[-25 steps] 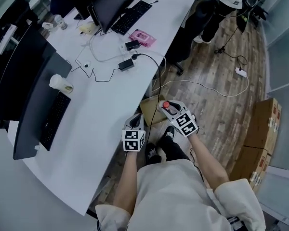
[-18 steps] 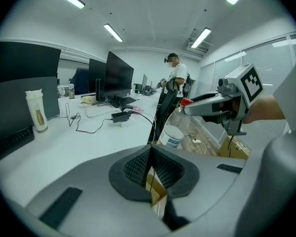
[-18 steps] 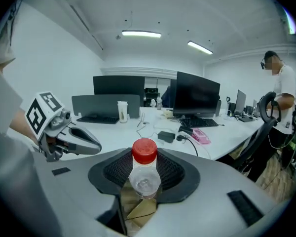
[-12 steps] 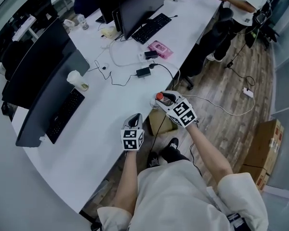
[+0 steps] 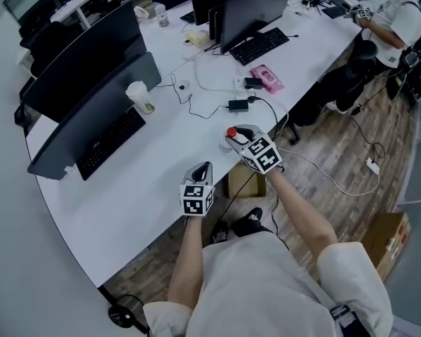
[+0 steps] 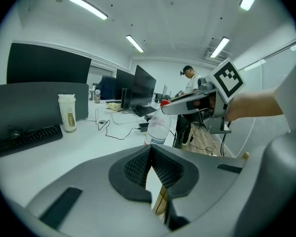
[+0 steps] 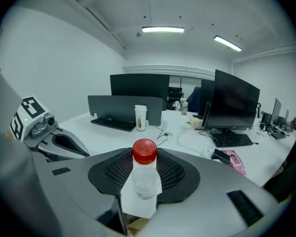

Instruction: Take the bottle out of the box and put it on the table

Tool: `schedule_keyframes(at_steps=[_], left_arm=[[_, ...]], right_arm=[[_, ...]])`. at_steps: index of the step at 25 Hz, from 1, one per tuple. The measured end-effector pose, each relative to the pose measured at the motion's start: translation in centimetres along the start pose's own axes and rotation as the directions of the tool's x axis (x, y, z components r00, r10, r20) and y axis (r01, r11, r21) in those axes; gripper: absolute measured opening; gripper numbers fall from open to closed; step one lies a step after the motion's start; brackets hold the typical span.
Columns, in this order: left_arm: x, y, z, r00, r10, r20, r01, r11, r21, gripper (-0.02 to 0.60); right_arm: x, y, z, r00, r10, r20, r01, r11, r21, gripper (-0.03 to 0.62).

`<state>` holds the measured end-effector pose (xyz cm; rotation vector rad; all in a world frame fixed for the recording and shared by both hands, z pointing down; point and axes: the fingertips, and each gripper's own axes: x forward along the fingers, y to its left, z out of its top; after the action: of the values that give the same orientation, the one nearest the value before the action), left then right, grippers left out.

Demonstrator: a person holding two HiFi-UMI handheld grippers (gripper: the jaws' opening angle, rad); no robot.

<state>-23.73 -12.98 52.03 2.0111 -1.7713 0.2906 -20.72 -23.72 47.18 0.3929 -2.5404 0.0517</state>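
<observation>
Now my right gripper [image 5: 234, 140] clamps the clear plastic red-capped bottle [image 7: 145, 177] upright above the white table [image 5: 144, 188] edge, ready for set-down; my left gripper [image 5: 199, 170], closed and empty, hangs alongside.
</observation>
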Motion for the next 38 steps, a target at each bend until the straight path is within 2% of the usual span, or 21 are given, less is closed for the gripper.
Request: schedule_keyframes(at_steps=[5,11,18,20,23,30,38], left_arm=[[-1.1,1.3,-0.5,0.999,0.037,0.005,-0.037,0.999,-0.024,0.014],[-2.1,1.7,-1.3,0.998,0.054,-0.011,-0.054,0.998,-0.026,0.014],[-2.9,0.9,-2.5,0.999,0.035,-0.021,-0.035,0.999,-0.014,0.014],[-3.2,0.5,-2.5,1.000,0.024,-0.020,-0.024,1.000,-0.007,0.014],[-3.8,-0.1,-2.6,1.000,0.008,-0.019,-0.008,1.000,0.003,0.014],[-4.2,-1.8,-2.8,0.999,-0.039,-0.008,0.040,0.999,0.023,0.014],[-5.6,-2.7,-2.1,0.999,-0.035,0.037,0.035,0.999,-0.008,0.014]], right_arm=[[1.6,0.3,-0.3,1.000,0.006,-0.017,-0.006,1.000,0.008,0.177],[2.1,0.1,0.2,0.998,-0.052,0.047,0.050,0.998,0.046,0.178],[1.8,-0.9,-0.2,0.990,-0.121,0.075,0.109,0.984,0.140,0.187],[1.3,-0.8,0.0,0.988,-0.136,0.076,0.123,0.981,0.151,0.222],[-0.4,-0.2,0.0,0.983,-0.154,0.097,0.136,0.975,0.177,0.224],[-5.1,1.7,-3.8,0.968,-0.235,0.092,0.205,0.945,0.254,0.223],[-10.1,4.4,-8.6,0.938,-0.337,0.074,0.284,0.876,0.389,0.224]])
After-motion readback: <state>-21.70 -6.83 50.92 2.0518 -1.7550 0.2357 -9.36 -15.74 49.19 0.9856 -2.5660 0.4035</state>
